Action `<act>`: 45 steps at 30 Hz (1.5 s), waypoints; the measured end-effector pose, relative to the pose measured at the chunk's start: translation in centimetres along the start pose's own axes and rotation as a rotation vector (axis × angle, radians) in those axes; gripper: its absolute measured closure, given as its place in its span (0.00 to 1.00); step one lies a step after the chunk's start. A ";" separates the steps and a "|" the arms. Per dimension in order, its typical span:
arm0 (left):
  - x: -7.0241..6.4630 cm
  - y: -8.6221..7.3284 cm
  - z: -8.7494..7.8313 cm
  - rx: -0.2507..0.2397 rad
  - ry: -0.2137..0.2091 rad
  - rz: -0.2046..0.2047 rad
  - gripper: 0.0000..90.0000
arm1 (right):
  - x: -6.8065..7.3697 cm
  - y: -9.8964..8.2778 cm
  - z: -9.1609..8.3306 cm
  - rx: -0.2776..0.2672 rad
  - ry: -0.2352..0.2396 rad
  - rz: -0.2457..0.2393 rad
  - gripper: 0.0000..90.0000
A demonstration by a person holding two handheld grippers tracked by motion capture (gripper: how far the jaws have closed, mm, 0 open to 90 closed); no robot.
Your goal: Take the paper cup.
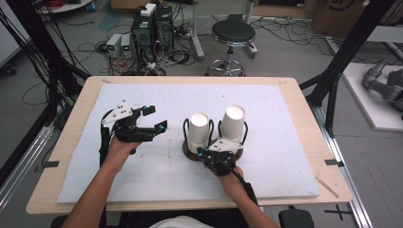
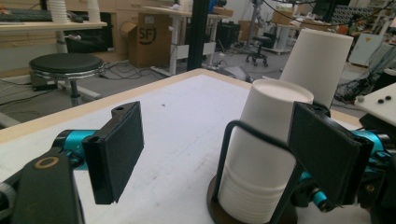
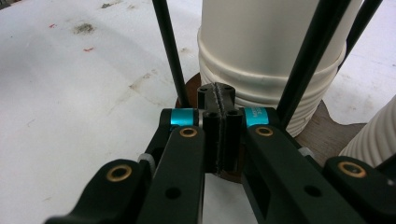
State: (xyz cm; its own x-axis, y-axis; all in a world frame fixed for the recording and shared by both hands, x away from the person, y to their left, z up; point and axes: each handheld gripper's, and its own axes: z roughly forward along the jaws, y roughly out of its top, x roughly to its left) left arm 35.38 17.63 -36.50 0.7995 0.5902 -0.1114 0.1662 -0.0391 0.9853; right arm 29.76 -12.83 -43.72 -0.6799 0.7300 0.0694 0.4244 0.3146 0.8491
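Two stacks of upside-down white paper cups stand mid-table, each in a black wire holder on a round brown base: the left stack (image 1: 198, 130) and the right stack (image 1: 233, 122). My left gripper (image 1: 157, 118) hovers open to the left of them, nothing between its pads. In the left gripper view the left stack (image 2: 266, 154) rises between the wide-open jaws of that gripper (image 2: 215, 140), with the right stack (image 2: 317, 60) behind. My right gripper (image 1: 204, 153) is shut at the near foot of the left stack. In the right gripper view its closed tips (image 3: 218, 93) sit over the brown base (image 3: 187, 91), right against the lowest cup rims (image 3: 261, 88).
A white mat (image 1: 142, 190) covers most of the wooden table (image 1: 304, 102). Beyond the far edge stand a black stool (image 1: 233, 33), computer cases (image 1: 152, 26) and loose cables on the floor. A black frame post (image 1: 351, 42) rises at the right.
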 end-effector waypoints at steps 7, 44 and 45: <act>-1.1 2.3 2.6 0.032 -0.054 0.032 0.21 | 0.0 0.0 0.0 -0.001 0.002 0.005 1.00; -4.1 1.6 9.1 0.185 -0.170 0.113 0.39 | 0.0 -0.1 0.3 0.022 0.001 0.006 1.00; -4.2 1.8 9.0 0.176 -0.168 0.107 0.39 | 0.0 -0.1 0.3 0.022 0.003 0.007 1.00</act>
State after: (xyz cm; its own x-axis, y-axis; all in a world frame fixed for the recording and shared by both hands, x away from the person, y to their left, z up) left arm 37.52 7.85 -35.47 0.9000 0.4339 -0.0424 0.1619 -0.2423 0.9566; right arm 29.94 -12.69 -43.92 -0.6787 0.7305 0.0762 0.4420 0.3233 0.8367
